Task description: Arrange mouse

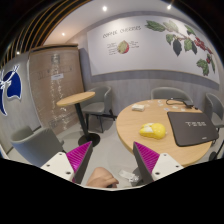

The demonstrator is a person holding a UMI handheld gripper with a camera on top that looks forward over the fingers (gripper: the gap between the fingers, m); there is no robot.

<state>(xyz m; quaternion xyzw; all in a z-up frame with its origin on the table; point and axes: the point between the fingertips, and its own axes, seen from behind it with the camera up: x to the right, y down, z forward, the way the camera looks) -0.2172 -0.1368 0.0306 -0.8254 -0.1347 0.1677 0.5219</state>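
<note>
A yellow mouse (152, 130) lies on a round wooden table (135, 118), just left of a closed dark laptop (193, 126). My gripper (113, 160) is held well back from the table, above the floor. Its two fingers with magenta pads (80, 157) stand wide apart with nothing between them. The mouse is ahead of the right finger and a little beyond it. Part of a hand (100, 178) shows low between the fingers.
A smaller round table (76, 98) stands at the back left with grey chairs (98, 104) near it. Another grey chair (40, 143) is at the near left. A cable (178, 102) lies at the far side of the big table. A wall with fruit pictures (185, 42) is behind.
</note>
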